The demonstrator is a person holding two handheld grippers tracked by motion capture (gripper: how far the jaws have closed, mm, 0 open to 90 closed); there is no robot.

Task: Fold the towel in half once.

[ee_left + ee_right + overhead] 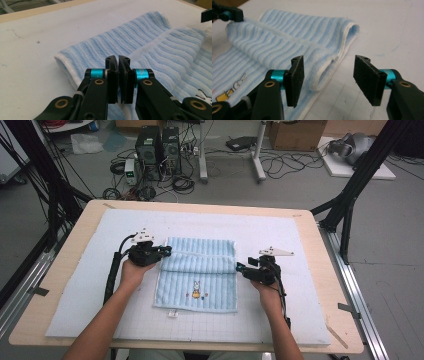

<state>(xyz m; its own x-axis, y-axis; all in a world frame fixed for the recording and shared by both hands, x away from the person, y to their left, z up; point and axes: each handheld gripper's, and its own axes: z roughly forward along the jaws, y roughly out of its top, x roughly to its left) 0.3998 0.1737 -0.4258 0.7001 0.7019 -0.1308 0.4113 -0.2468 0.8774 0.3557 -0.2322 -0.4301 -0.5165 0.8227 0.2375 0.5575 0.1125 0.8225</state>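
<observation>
left tongs: jaws stand together at the folded towel; whether any cloth is nipped between the pads is hidden by the jaws themselves
towel's near corner: cut off by the bottom edge of the left gripper view
embroidered figure: too small in the high view to tell its details; cut by the edges of both gripper views
small white tag: too small to read
right tongs: body cut off at the bottom edge
desk: front edge runs out of the high view

two pc towers & cardboard box on floor behind table.
</observation>
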